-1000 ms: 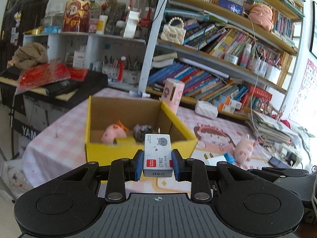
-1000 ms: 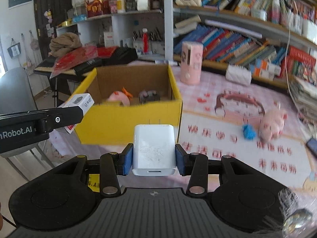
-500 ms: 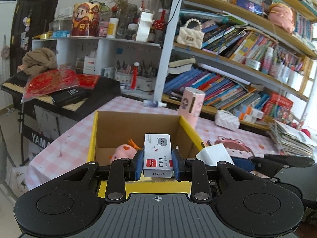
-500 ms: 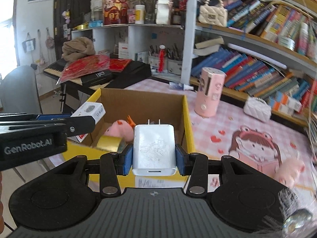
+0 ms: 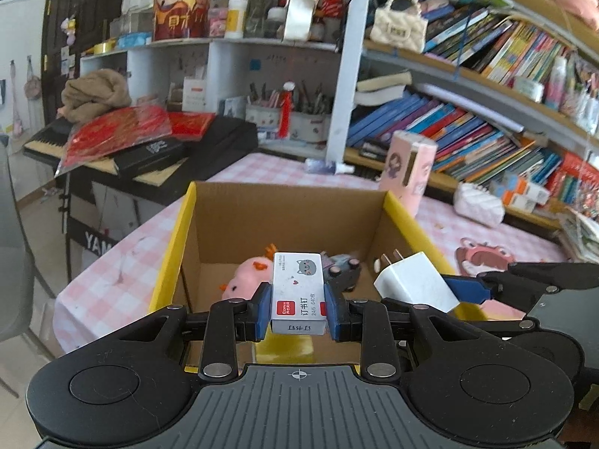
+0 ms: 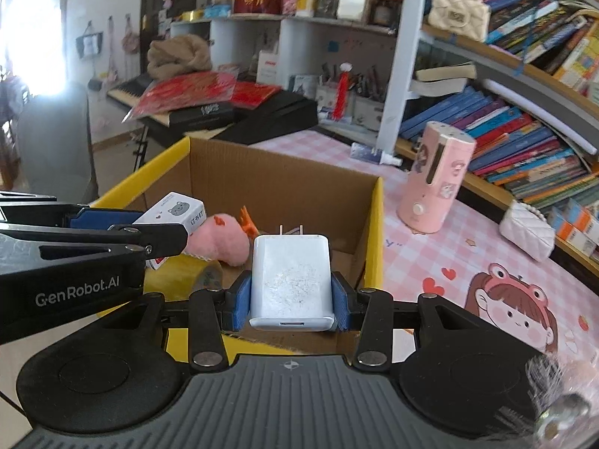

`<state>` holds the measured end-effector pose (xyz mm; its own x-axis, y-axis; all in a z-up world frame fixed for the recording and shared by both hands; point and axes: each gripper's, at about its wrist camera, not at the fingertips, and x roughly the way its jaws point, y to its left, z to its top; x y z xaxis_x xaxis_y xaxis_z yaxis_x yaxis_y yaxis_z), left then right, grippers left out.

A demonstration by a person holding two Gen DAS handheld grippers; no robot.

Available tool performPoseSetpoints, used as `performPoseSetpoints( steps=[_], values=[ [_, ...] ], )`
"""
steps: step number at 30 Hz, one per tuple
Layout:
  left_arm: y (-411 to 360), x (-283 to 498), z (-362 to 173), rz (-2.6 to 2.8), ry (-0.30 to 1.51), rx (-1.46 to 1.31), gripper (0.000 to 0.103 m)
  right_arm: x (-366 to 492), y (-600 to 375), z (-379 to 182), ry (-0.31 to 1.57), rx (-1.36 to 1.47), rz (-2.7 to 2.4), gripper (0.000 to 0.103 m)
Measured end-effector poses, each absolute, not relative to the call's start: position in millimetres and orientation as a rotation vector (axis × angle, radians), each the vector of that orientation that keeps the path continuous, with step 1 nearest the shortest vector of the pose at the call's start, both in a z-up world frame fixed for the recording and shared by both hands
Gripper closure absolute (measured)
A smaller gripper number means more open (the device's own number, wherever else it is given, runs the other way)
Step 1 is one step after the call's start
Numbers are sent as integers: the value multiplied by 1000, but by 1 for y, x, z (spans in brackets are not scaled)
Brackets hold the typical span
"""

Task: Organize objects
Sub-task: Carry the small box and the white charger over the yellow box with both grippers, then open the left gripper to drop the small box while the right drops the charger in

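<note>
Left gripper [image 5: 298,308] is clamped on a small white cardboard staple box [image 5: 298,292] w/ a grey cat print and red label; blue pads press both long sides, box pointing fwd over the near edge of an open yellow cardboard box [image 5: 173,239] w/ brown inside walls. Right gripper [image 6: 291,305] is clamped on a white plastic wall charger [image 6: 291,280], two metal prongs pointing away from the camera, USB port facing it, blue pads tight on both sides. Charger hangs over the yellow box's near right part; in the left wrist view it shows at the right [image 5: 415,286], close beside the staple box but not touching it. In the right wrist view the left gripper comes in from the left w/ the staple box [image 6: 176,215] over the box's left half. Inside the yellow box: a pink plush pig [image 6: 219,241] w/ orange bits lying on the floor, a small grey toy [image 5: 342,265] by the back wall, and a shiny gold tape roll [image 6: 194,275] near the front. Yellow box sits on a table w/ a pink-and-white checked cloth [image 5: 123,265]. A tall pink cylinder device w/ cartoon stickers [image 6: 436,183] stands upright on the cloth to the box's right, apart from it. A white quilted pouch [image 6: 528,230] lies further right by the bookshelf.
</note>
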<state>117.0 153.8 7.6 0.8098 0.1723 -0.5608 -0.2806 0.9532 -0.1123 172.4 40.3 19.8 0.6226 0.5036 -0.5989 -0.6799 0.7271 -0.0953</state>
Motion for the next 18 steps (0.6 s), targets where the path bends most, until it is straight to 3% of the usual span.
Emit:
performPoseSetpoints(
  steps=[18],
  values=[
    [154,155,-14,326,674,-186,75,215,59,-4,642,-418,849,62]
  ],
)
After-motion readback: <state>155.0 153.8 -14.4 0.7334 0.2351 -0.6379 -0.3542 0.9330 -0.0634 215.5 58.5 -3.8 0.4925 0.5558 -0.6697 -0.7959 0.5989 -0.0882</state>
